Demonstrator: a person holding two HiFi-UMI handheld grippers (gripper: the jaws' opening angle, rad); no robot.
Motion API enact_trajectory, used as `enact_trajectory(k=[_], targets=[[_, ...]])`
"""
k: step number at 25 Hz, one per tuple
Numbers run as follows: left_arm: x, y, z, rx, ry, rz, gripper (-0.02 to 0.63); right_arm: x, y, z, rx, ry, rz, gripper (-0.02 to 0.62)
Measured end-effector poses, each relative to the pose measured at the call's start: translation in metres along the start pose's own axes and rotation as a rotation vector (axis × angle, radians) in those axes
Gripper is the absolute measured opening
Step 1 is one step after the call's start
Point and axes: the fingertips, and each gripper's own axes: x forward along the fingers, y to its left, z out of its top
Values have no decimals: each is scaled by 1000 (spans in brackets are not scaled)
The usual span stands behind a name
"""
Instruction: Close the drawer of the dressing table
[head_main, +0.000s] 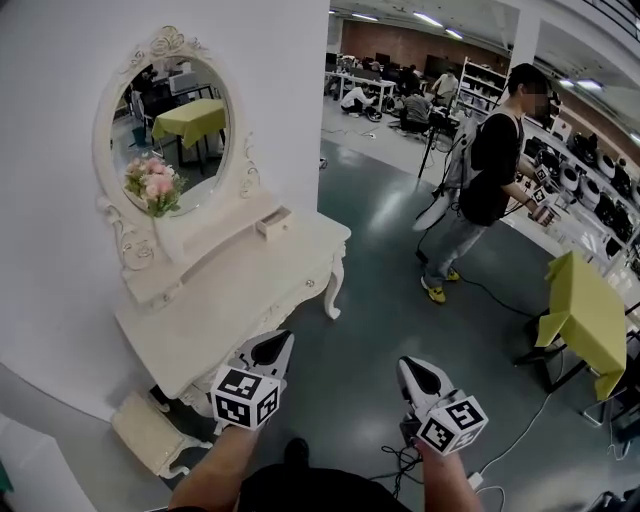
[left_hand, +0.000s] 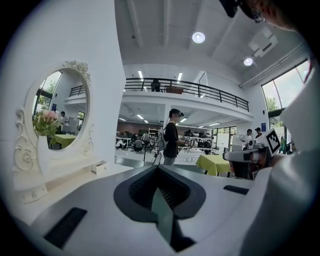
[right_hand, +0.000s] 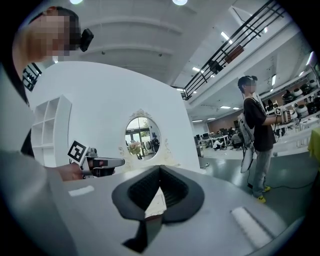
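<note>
The white dressing table (head_main: 215, 300) stands against the wall at the left, with an oval mirror (head_main: 178, 135) and pink flowers (head_main: 152, 182). A small drawer (head_main: 272, 222) on its top shelf sticks out a little; the left gripper view shows the same drawer (left_hand: 99, 166) at its left. My left gripper (head_main: 276, 340) hovers just off the table's front edge, jaws shut and empty. My right gripper (head_main: 412, 366) hangs over the grey floor further right, also shut and empty. In the right gripper view the mirror (right_hand: 140, 137) sits beyond the jaws.
A cream stool (head_main: 150, 432) sits below the table at the lower left. A person (head_main: 490, 180) stands on the floor to the right, beside a yellow-green table (head_main: 585, 310). Cables (head_main: 400, 460) trail on the floor near my feet.
</note>
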Motion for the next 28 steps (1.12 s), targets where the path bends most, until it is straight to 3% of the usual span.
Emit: enact_trajectory(k=[13, 21, 28], targets=[[42, 88, -1, -29, 21, -24, 6, 102, 0, -8, 24, 46, -25, 9], [69, 108, -13, -44, 58, -28, 8, 142, -13, -17, 60, 66, -3, 9], [106, 125, -13, -43, 92, 1, 7, 181, -49, -20, 103, 67, 25, 9]])
